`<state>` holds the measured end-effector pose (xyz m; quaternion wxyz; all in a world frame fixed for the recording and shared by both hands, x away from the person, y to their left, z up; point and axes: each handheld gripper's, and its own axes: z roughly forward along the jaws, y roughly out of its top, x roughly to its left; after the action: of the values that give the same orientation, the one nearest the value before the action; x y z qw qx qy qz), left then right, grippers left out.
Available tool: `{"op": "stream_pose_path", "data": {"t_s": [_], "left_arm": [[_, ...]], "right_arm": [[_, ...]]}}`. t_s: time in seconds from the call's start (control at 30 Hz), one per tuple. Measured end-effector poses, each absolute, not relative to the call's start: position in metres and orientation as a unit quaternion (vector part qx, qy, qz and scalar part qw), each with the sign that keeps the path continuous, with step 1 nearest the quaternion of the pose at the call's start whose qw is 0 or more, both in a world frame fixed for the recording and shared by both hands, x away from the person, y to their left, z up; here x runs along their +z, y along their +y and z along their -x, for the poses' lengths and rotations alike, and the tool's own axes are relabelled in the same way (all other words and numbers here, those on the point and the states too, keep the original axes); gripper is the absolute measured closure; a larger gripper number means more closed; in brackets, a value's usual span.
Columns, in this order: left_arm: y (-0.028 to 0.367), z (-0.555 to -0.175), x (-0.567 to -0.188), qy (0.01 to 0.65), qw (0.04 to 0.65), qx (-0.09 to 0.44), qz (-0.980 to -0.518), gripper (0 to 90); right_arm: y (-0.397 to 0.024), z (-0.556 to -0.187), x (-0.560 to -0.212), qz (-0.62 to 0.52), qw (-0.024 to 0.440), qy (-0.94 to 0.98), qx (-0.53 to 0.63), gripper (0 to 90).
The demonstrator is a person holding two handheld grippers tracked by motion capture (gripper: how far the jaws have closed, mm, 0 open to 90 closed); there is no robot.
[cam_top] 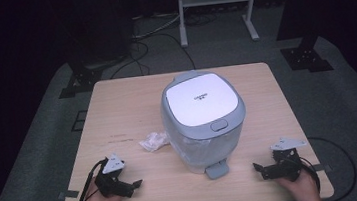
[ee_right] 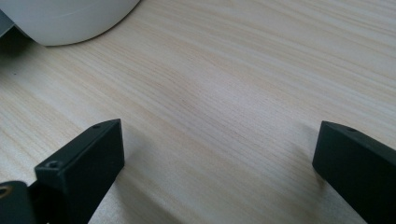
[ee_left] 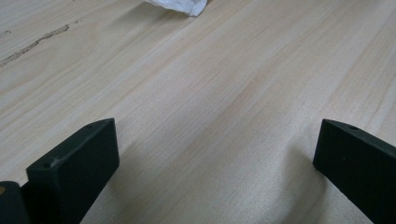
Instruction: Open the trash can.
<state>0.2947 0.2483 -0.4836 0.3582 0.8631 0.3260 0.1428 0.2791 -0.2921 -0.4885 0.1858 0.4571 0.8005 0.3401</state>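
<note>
A: What is the biggest thing here?

B: The worktop (cam_top: 117,107); pale wood, with a thin dark scratch on its left part; it stands on grey carpet in a dark room, with a white metal frame (cam_top: 216,1) and cables behind it.

A: And on it?

B: A bin (cam_top: 203,120), white and grey-blue, in the middle; its lid (cam_top: 199,101) is down, a bag lines it, and a pedal (cam_top: 216,169) sticks out toward the person; just beside it, on its left, lies a crumpled paper (cam_top: 153,141); they look very near, but I cannot tell if they touch.

A: How far is the work?

B: I judge it has not begun; the paper is on the worktop, not in the bin, and the lid is closed; what is left, I think, is to open the lid, to lift the paper and to drop it inside.

A: The grippers?

B: The left gripper (cam_top: 137,184) rests low at the near left edge, its jaws spread wide with only bare wood between them; the right gripper (cam_top: 257,166) is the same at the near right edge, released and empty, pointing toward the bin; both are well apart from the paper.
</note>
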Motion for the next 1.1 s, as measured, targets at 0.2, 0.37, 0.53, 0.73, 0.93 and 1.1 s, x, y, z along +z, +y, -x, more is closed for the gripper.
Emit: {"op": "stream_pose_path", "data": {"t_s": [0.2, 0.37, 0.53, 0.73, 0.93, 1.1], "left_arm": [[0.248, -0.295, -0.484, 0.326, 0.358, 0.143, -0.863, 0.0], [0.248, -0.295, -0.484, 0.326, 0.358, 0.143, -0.863, 0.0], [0.248, -0.295, -0.484, 0.326, 0.358, 0.143, -0.863, 0.0], [0.249, -0.294, -0.484, 0.324, 0.358, 0.143, -0.864, 0.0], [0.249, -0.294, -0.484, 0.325, 0.358, 0.143, -0.864, 0.0], [0.249, -0.294, -0.484, 0.325, 0.358, 0.143, -0.863, 0.0]], "right_arm": [[-0.293, -0.279, -0.488, -0.457, 0.185, 0.801, 0.340, 1.1], [-0.295, -0.278, -0.488, -0.456, 0.184, 0.800, 0.343, 1.1], [-0.297, -0.278, -0.487, -0.457, 0.170, 0.800, 0.349, 1.3], [-0.293, -0.276, -0.476, -0.439, 0.176, 0.806, 0.357, 6.0], [-0.290, -0.274, -0.468, -0.423, 0.172, 0.810, 0.367, 12.2], [-0.292, -0.274, -0.462, -0.423, 0.164, 0.809, 0.373, 13.9]]}}
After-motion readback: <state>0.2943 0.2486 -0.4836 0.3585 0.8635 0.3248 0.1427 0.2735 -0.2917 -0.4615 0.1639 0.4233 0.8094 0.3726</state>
